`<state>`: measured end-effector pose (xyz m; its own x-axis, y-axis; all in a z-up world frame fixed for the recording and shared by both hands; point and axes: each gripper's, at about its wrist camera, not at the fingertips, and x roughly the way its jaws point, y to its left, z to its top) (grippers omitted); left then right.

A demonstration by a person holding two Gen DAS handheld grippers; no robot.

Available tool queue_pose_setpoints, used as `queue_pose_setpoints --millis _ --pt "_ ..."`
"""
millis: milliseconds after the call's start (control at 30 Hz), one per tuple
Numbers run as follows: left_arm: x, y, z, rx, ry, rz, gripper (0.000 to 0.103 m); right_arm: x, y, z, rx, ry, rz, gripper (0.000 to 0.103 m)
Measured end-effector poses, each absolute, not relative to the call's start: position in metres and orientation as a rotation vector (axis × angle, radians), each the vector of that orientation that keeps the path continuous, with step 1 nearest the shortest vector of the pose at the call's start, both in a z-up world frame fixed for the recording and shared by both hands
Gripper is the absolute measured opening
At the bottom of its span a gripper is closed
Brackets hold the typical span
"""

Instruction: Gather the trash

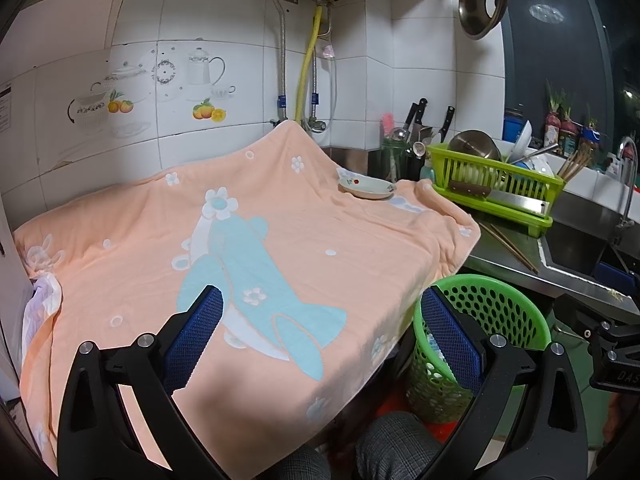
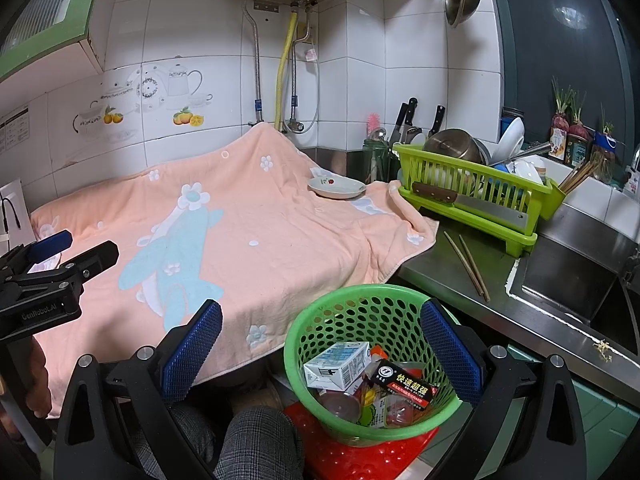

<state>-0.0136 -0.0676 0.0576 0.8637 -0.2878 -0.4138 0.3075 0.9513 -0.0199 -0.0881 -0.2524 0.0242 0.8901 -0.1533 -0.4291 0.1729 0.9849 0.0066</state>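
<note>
- Left tool (image 1: 322, 332) is held above the near edge of the desk, fingers spread wide with nothing between them; judged to be between pickups.
- The desk is draped with a peach towel (image 1: 280, 240) printed with a pale blue rabbit, probably laid as a plain working surface. No loose trash is made out on it. At its left edge something white (image 1: 40, 304) shows; what it is cannot be told.
- A small dish (image 2: 337, 188) sits on the towel at the far right corner, apparently empty.
- Right tool (image 2: 320, 344) is poised over the green basket (image 2: 320, 332), fingers likewise released and empty.
- The basket stands on a red perforated stand (image 2: 360, 460) below the desk edge, placed within easy reach. Trash lies inside: a milk carton (image 2: 340, 366), a black packet (image 2: 408, 384), other wrappers.
- Further right: chopsticks (image 2: 468, 264) on bare steel, a green dish rack (image 2: 472, 200) with a cleaver, then the sink (image 2: 568, 280).
- White tiled kitchen wall behind, hoses and water heater above.
</note>
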Motion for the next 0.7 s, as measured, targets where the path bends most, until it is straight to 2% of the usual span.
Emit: queue_pose_setpoints --millis 700 --pt "-0.0102 -0.0661 0.0545 0.053 0.424 -0.27 0.098 -0.0859 -0.2453 0.0226 0.043 0.448 -0.166 0.096"
